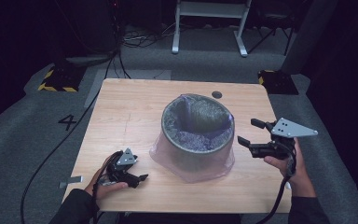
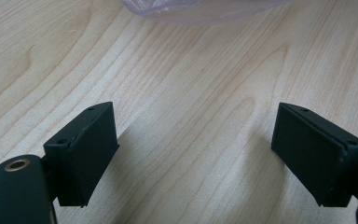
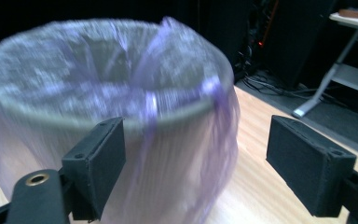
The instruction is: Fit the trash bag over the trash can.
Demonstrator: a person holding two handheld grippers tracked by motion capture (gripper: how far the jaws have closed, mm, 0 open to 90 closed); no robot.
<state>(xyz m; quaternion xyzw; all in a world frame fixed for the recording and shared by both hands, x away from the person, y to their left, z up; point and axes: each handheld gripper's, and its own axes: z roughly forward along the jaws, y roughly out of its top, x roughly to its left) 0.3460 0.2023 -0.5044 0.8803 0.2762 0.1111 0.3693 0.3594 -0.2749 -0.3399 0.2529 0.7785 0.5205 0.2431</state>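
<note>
**Lining the bin: both claws stand off from the bag**

Sitting near the middle of the counter (image 1: 121, 112), the grey round bin (image 1: 196, 133) wears a thin purple bag (image 1: 168, 156) whose mouth is folded over the rim and whose skirt hangs down the outside, pooling on the wood at the base. That drape suggests the liner is being fitted, with the fold meant to keep the film from slipping inside.

The right claw (image 1: 250, 133) hovers just beside the bin's right wall, jaws wide apart and empty. In the right gripper view the right claw (image 3: 196, 163) faces the rim and the loose film below it, probably lined up to pinch or smooth that side.

The left claw (image 1: 137, 179) rests low by the front left corner, also spread wide with nothing between its jaws. In the left gripper view it looks over bare wood, the bag's hem (image 2: 200, 9) lying ahead, apart from it; it seems parked clear of the work.
</note>
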